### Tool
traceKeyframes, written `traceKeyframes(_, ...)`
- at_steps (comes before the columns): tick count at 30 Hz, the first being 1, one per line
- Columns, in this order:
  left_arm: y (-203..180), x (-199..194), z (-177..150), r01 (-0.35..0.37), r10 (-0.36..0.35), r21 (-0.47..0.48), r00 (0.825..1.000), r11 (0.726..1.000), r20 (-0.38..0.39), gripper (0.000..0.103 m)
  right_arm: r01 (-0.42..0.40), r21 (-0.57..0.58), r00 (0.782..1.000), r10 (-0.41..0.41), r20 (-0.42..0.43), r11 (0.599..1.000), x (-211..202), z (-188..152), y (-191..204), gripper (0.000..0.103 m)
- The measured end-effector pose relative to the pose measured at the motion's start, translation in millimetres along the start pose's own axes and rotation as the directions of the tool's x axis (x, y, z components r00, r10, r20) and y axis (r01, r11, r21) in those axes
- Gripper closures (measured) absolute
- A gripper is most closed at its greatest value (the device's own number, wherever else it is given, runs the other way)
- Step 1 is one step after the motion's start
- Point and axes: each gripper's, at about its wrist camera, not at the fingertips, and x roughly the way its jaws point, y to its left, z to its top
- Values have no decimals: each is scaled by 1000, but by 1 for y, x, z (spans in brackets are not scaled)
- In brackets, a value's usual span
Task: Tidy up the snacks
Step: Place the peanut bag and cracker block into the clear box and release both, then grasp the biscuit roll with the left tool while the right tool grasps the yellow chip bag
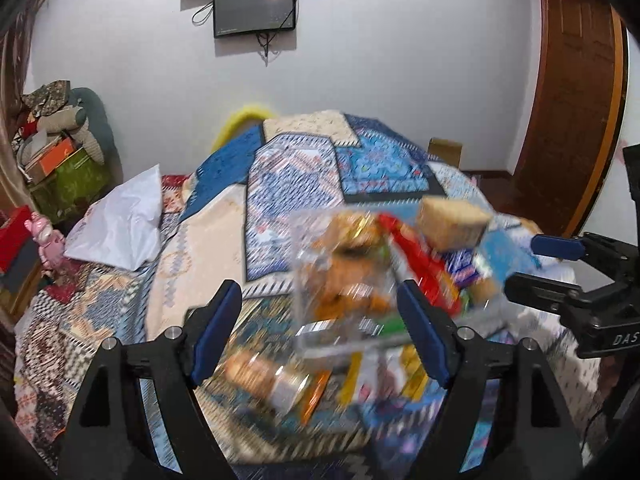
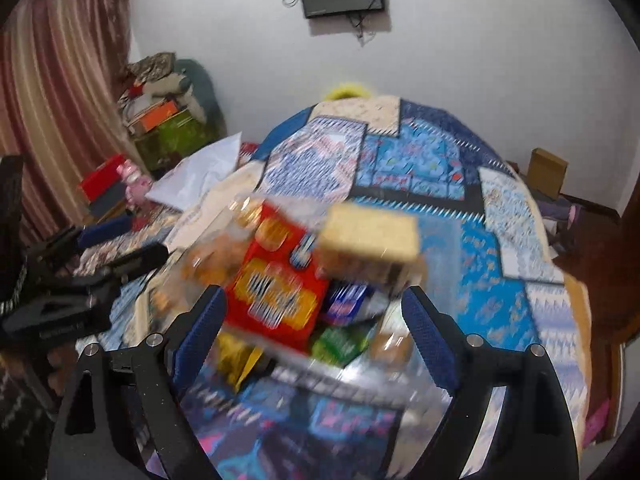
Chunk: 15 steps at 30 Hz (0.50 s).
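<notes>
Snacks piled in a clear bin (image 1: 340, 280) w/ a red pack (image 2: 276, 280), sitting on the patchwork quilt (image 1: 296, 168), white wall (image 1: 360, 72) behind. Left gripper (image 1: 320, 324) and right gripper (image 2: 316, 332) both gaping, gripping nothing.

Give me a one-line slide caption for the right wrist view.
Open right gripper over a blurred snack pile on a patchwork quilt.
</notes>
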Motion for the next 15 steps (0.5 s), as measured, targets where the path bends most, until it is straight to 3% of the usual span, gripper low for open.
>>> traceKeyframes(1,5,-3,-7,-8,8,2,1000,1000,-13,22,-5,-4,1000,5,-7,1000,0,-5,2,15)
traceKeyframes(3,13,-5,-19,-20,20,-1,999,1000,-36,11,-21,-11,999,21,-28,1000,2,-16,10,15)
traceKeyframes(11,46,22,-62,-84,79,-28,986,996,-149,10,-84,11,991,85,-103,996,26,-46,31,15)
traceKeyframes(15,56,49,-68,-76,66,-40,978,996,-196,10,-98,14,986,99,-137,995,48,-47,38,15)
